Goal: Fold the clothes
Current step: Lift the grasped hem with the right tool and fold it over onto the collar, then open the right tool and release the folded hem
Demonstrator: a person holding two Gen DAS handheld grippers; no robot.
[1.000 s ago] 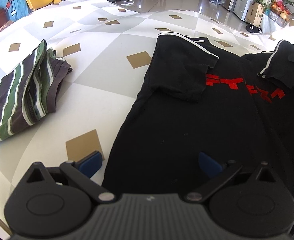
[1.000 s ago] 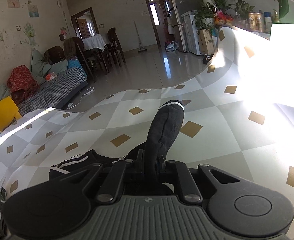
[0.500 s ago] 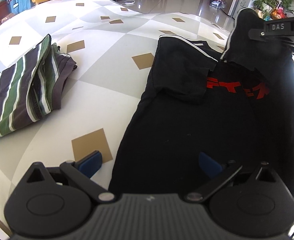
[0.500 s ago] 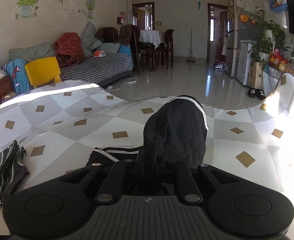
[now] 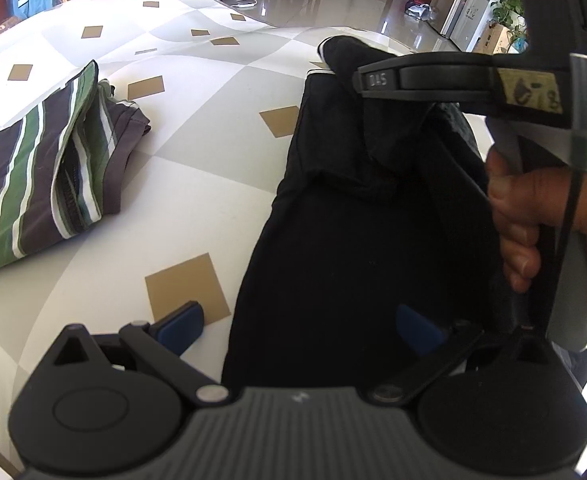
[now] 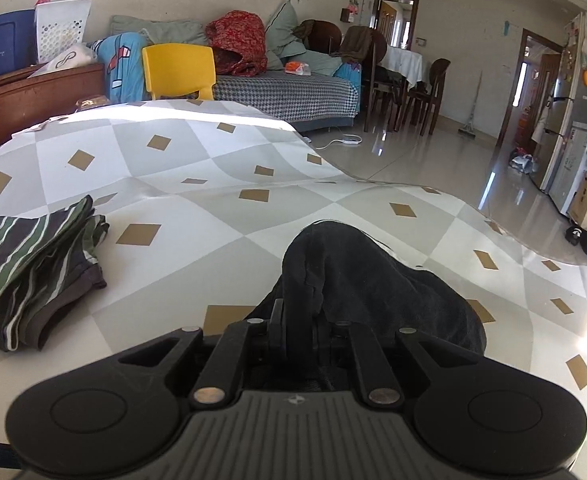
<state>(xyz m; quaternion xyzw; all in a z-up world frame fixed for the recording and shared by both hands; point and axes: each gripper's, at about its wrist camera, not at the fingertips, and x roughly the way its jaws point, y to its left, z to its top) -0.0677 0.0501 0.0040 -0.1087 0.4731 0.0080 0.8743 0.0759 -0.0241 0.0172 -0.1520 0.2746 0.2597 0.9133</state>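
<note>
A black shirt (image 5: 333,264) lies on the checked tablecloth (image 5: 197,176), its right side lifted and carried over the middle. My right gripper (image 6: 305,316) is shut on a bunch of that black cloth (image 6: 357,276), which drapes forward over the fingers. In the left wrist view the right gripper (image 5: 377,80) hangs above the shirt, with a hand (image 5: 533,216) on its handle. My left gripper (image 5: 297,328) is open, low over the shirt's near left edge; one blue pad (image 5: 181,326) is over the cloth-covered table, the other (image 5: 417,330) over the shirt.
A folded green, white and dark striped garment (image 5: 37,168) (image 6: 29,272) lies to the left on the table. The table's far edge (image 6: 373,180) drops to a shiny floor. A yellow chair (image 6: 179,70), sofa and dining chairs stand beyond.
The right gripper has swung leftward across the shirt with the black cloth in it, covering the red print. It now hangs over the shirt's middle. The left gripper has barely moved.
</note>
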